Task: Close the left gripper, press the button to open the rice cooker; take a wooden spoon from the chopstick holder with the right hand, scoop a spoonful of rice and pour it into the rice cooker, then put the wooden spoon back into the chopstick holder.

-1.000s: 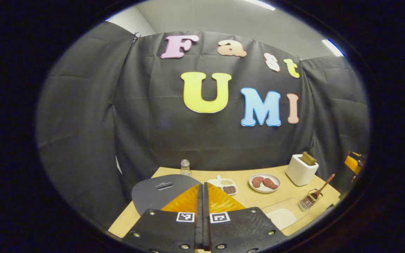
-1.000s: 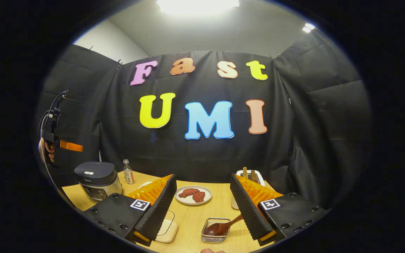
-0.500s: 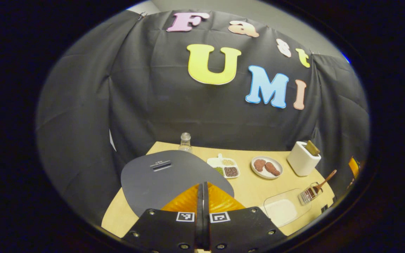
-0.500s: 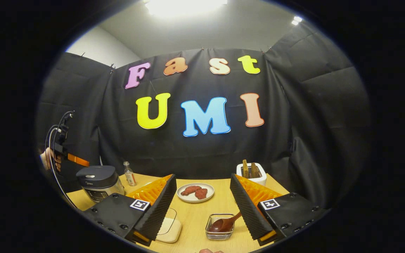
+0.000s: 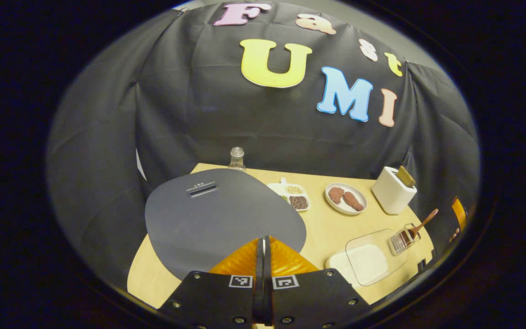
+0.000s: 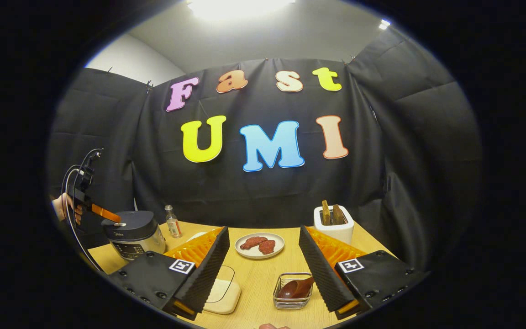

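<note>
Left tool [image 5: 263, 244] closed, above the rice cooker [image 5: 224, 219], lid still down. Right tool [image 6: 263, 265] open, empty; wooden spoon [image 6: 296, 289] untaken.

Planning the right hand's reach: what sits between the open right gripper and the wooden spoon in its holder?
Nothing: in the right gripper view, the wooden spoon lies in its wire holder just ahead of the right gripper, over bare table.

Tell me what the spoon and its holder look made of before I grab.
The spoon looks like wood with a smooth brown finish. The chopstick holder looks like a thin metal wire basket: it is see-through and glints, though clear plastic cannot be ruled out.
</note>
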`<state>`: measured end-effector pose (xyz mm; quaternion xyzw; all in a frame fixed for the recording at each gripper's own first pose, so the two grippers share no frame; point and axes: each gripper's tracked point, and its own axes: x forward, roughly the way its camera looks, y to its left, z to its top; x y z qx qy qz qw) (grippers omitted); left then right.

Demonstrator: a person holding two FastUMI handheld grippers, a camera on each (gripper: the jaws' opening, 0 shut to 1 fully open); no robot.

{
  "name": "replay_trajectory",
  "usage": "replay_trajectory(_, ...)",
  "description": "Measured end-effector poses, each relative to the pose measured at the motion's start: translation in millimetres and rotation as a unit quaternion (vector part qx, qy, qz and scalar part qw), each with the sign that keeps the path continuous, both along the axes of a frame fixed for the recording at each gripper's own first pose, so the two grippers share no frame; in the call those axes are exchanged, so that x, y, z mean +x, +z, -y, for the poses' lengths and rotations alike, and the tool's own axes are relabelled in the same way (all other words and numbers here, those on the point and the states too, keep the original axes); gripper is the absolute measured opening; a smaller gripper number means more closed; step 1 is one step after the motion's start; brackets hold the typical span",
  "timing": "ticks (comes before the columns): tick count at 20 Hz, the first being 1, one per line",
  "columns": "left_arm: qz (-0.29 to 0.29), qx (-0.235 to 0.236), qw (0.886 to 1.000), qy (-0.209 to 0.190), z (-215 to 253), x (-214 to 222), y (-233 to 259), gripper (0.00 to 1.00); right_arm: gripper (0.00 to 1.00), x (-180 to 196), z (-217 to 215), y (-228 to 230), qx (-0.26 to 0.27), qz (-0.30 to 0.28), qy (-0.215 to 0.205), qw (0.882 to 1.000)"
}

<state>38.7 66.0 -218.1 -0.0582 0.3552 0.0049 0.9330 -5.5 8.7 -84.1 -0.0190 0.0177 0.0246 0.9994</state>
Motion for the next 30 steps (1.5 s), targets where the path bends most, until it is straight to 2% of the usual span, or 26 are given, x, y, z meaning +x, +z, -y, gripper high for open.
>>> replay_trajectory(3, -0.006, 0.013, 1.0, 0.002, -6.1, -0.5, -4.1, 0.01, 0.98, 0.9, 3.2, -2.2, 0.0, 0.002, -0.005, 1.0)
replay_trajectory(6, -0.005, 0.012, 1.0, 0.006, -8.6, -1.9, -5.9, 0.01, 0.98, 1.7, -2.2, -4.0, 0.026, 0.001, 0.012, 1.0)
replay_trajectory(7, -0.007, 0.012, 1.0, 0.007, -8.4, -2.8, -7.2, 0.01, 0.93, 2.4, -0.1, -4.0, 0.029, 0.002, 0.011, 1.0)
replay_trajectory(8, -0.01, 0.011, 1.0, 0.007, -8.2, -4.1, -8.5, 0.01, 0.98, 2.5, 2.7, -3.0, 0.024, 0.004, 0.009, 1.0)
replay_trajectory(13, -0.02, -0.001, 1.0, 0.008, -11.2, -5.8, -10.7, 0.02, 0.98, 2.7, 15.3, -6.4, 0.013, 0.016, -0.006, 1.0)
replay_trajectory(19, -0.042, 0.046, 0.998, -0.009, -9.9, -4.6, -14.1, 0.03, 0.98, 2.2, 33.1, -22.1, 0.035, 0.014, -0.018, 0.999)
replay_trajectory(27, -0.034, 0.048, 0.998, -0.002, -12.6, -6.2, -9.7, 0.02, 0.98, 1.2, 37.9, -30.0, 0.028, 0.006, -0.022, 0.999)
replay_trajectory(30, -0.008, 0.054, 0.998, 0.007, -15.6, -6.0, 5.8, 0.02, 0.98, 1.3, 45.7, -26.3, 0.03, 0.01, -0.031, 0.999)
